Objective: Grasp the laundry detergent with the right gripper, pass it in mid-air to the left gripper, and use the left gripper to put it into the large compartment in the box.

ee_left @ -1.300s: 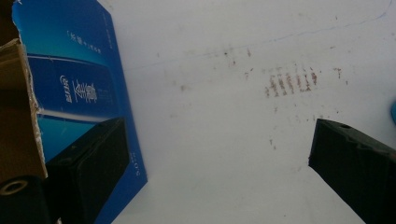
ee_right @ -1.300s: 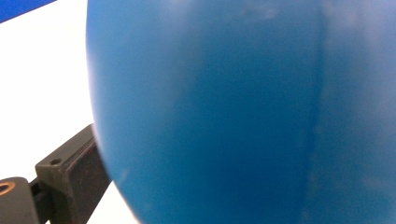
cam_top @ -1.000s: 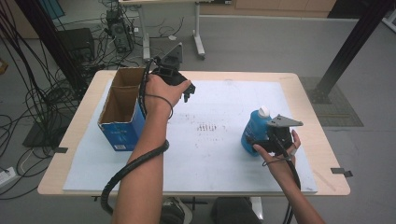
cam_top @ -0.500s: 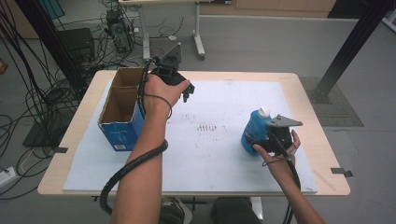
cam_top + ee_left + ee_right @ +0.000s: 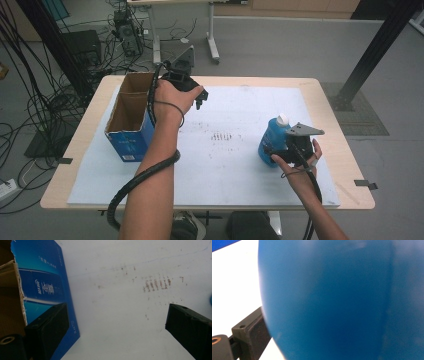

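The blue bottle (image 5: 272, 139) with its white cap stands upright on the white sheet (image 5: 235, 165) at the right of the desk (image 5: 335, 95), and your right gripper (image 5: 287, 147) is pressed up to its near right side. In the right gripper view the bottle (image 5: 337, 300) fills the space between the fingers, with one finger (image 5: 249, 337) touching its left flank — closed on it, as far as that side shows. Your right hand (image 5: 300, 167) sits low, wrist near the desk's front edge. Your left gripper (image 5: 192, 92) hovers above the sheet just beside the open blue box (image 5: 127, 125), forearm stretched forward, fingers (image 5: 48, 330) spread wide with nothing between them; the box wall (image 5: 47, 285) lies close by one finger. Against the frames a moment ago, nothing has shifted — both hands, bottle and box keep their places.
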Demonstrator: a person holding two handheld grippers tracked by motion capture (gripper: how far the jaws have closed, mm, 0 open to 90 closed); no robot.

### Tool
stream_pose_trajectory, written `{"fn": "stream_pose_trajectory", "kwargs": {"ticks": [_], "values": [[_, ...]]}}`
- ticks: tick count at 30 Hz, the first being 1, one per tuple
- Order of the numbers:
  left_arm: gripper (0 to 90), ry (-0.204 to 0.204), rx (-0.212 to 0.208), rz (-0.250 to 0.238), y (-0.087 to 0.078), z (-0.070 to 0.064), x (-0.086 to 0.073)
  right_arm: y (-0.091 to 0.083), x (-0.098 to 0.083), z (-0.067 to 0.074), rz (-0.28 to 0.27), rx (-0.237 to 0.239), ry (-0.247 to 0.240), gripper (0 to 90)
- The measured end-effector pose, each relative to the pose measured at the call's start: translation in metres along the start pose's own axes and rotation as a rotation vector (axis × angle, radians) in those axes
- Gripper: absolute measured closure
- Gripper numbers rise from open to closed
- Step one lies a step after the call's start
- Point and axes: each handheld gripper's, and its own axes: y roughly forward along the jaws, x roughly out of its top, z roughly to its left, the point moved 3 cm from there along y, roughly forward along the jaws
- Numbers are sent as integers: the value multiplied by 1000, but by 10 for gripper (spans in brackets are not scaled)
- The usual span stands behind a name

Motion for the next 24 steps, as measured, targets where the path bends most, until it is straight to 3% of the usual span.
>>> {"fn": "stream_pose_trajectory", "kwargs": {"ticks": [24], "values": [[56, -2, 0, 0, 0, 0, 1, 1, 0, 0, 8, 7, -1, 28]]}}
